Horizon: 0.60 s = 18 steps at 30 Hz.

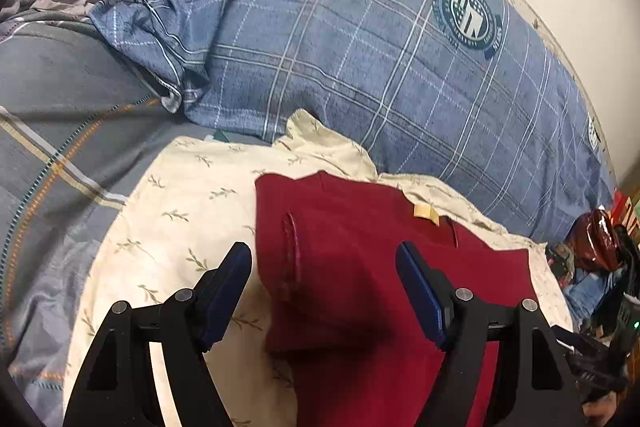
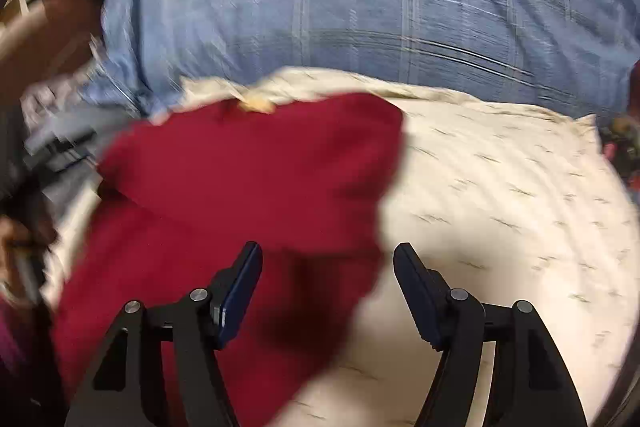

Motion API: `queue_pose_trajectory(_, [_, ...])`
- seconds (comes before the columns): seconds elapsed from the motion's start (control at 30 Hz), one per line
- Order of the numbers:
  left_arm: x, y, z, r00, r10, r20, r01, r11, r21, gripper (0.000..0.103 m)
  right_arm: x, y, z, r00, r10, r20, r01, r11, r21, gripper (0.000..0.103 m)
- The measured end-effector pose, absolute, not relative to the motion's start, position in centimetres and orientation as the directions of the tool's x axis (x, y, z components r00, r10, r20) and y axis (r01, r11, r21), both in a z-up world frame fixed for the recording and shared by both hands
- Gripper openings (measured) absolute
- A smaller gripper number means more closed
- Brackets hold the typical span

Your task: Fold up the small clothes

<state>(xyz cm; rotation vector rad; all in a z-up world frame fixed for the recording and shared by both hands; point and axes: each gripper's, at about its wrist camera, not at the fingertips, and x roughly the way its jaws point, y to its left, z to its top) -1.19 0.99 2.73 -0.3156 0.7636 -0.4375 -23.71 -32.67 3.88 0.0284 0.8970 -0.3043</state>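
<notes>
The red garment (image 1: 360, 267) lies part folded on a cream leaf-print cloth (image 1: 180, 211), its collar tag at the far edge. The left gripper (image 1: 324, 267) hangs over its left edge, jaws spread, empty. The right gripper (image 2: 328, 267) straddles the right edge, also spread and pinching nothing. A blue plaid pillow (image 1: 360, 47) lies beyond, clear of the fold

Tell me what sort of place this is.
Most likely a bedroom: the red garment lies on a cream leaf-print sheet, with a blue plaid pillow behind it and a grey quilt alongside.
</notes>
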Motion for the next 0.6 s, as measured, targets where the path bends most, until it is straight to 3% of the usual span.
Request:
queue_pose_trajectory(0.17, [-1.3,0.0,2.8,0.644,-0.498,-0.580,0.298,0.862,-0.409,0.074,-22.1,-31.4,2.0,0.587,-0.389,-0.710,0.258,0.921,-0.292,0.069])
queue_pose_trajectory(0.27, [-1.1,-0.5,2.6,0.636,-0.511,-0.578,0.313,0.855,-0.413,0.074,-20.5,-33.2,1.4,0.577,-0.413,-0.705,0.320,0.908,-0.271,0.059])
queue_pose_trajectory(0.3, [-1.1,-0.7,2.5,0.633,-0.509,-0.583,0.313,0.858,-0.409,0.074,-20.5,-33.5,1.4,0.571,-0.419,-0.706,0.346,0.903,-0.256,0.035])
queue_pose_trajectory(0.33, [-1.1,-0.8,2.4,0.632,-0.506,-0.587,0.313,0.859,-0.404,0.074,-20.8,-34.6,1.8,0.585,-0.377,-0.718,0.378,0.910,-0.170,0.018])
queue_pose_trajectory(0.43, [-1.1,-0.9,2.3,0.631,-0.501,-0.592,0.311,0.863,-0.399,0.074,-23.1,-36.9,3.1,0.624,-0.333,-0.706,0.457,0.890,-0.016,0.019])
queue_pose_trajectory(0.6, [-0.4,-1.8,1.6,0.602,-0.507,-0.617,0.309,0.861,-0.405,0.074,-24.3,-37.8,2.1,0.574,-0.334,-0.748,0.497,0.867,-0.006,0.023])
